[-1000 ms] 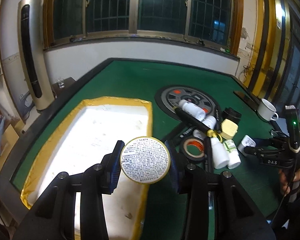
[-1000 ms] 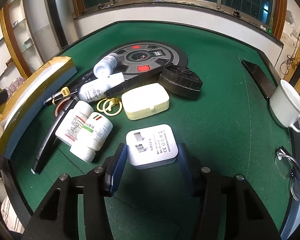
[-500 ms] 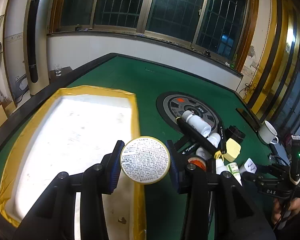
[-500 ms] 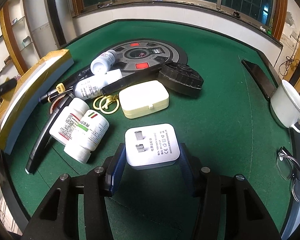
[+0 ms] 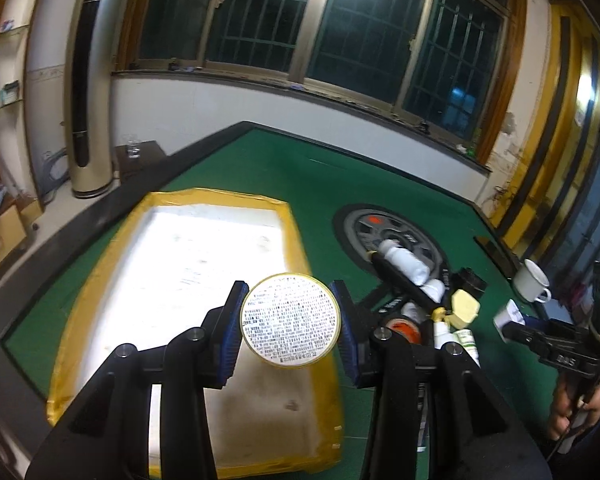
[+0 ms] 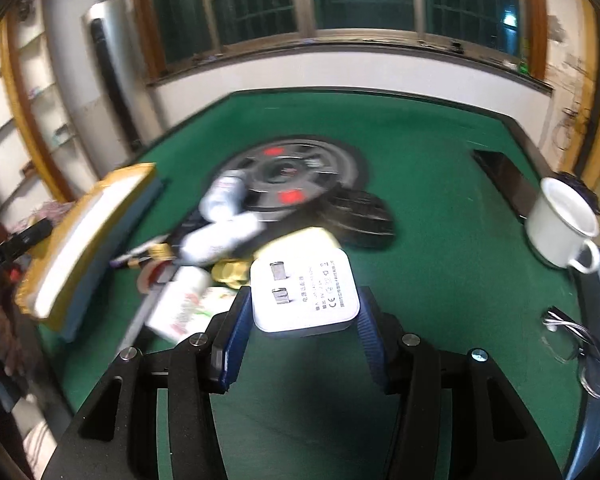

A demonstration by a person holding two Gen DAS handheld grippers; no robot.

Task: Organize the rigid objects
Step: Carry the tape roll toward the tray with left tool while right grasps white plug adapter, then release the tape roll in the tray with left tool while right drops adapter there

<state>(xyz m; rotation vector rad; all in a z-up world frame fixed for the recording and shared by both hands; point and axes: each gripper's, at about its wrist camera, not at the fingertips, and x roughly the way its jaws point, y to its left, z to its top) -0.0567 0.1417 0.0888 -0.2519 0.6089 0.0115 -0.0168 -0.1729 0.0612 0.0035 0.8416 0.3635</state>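
My left gripper (image 5: pixel 290 320) is shut on a round gold-rimmed tin (image 5: pixel 290 319) with a printed white label, held in the air over the right edge of the white foam tray (image 5: pixel 204 264) with yellow tape. My right gripper (image 6: pixel 304 304) is shut on a white charger plug (image 6: pixel 304 292), lifted clear of the green table (image 6: pixel 440 184). From the left wrist view, the right gripper (image 5: pixel 512 322) shows at far right with the plug (image 5: pixel 507 314) and a hand (image 5: pixel 572 412) on its grip. White bottles (image 6: pixel 220 236) and a pale yellow case (image 6: pixel 300 238) lie in a pile below.
A round dark disc (image 6: pixel 296 176) with red marks sits mid-table, a black ribbed lid (image 6: pixel 364 216) beside it. A white mug (image 6: pixel 560 224) and eyeglasses (image 6: pixel 576 344) lie at the right edge. A tape roll (image 5: pixel 404 326) and black pens (image 5: pixel 400 280) lie in the pile.
The right gripper has lifted the plug off the table; the pile now sits lower and blurred. The left gripper with the tin has rolled and shifted over the tray's right edge.
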